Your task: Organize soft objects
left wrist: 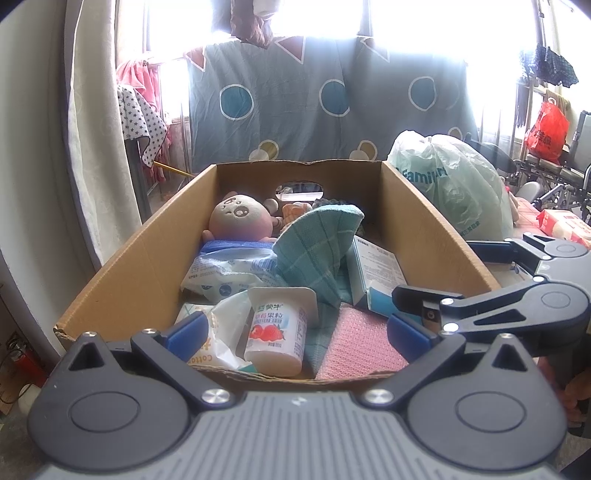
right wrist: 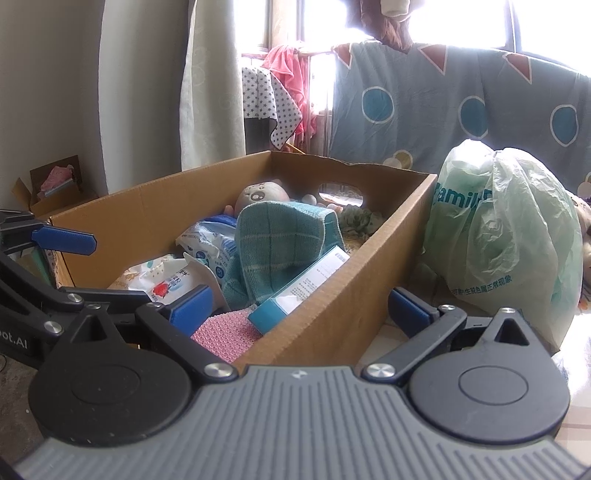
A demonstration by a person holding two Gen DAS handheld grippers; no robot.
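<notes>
Grippers both sitting at the near end of the cardboard box (left wrist: 147,258), fingers spread wide, holding nothing. I'm hovering the left gripper (left wrist: 295,332) over the near wall, with the yogurt cup (left wrist: 277,328) lying between its fingers. Right gripper (right wrist: 299,306) is straddling the box's right wall. Teal towel (left wrist: 314,243) is draping over the middle of the box, plush doll (left wrist: 240,218) lying at the far end, pink sponge (left wrist: 362,347) near right. Green plastic bag (right wrist: 509,236) is standing outside, right of the box.

Bright windows (left wrist: 413,22) behind a hung patterned sheet (left wrist: 325,99); pale curtain (left wrist: 92,129).
</notes>
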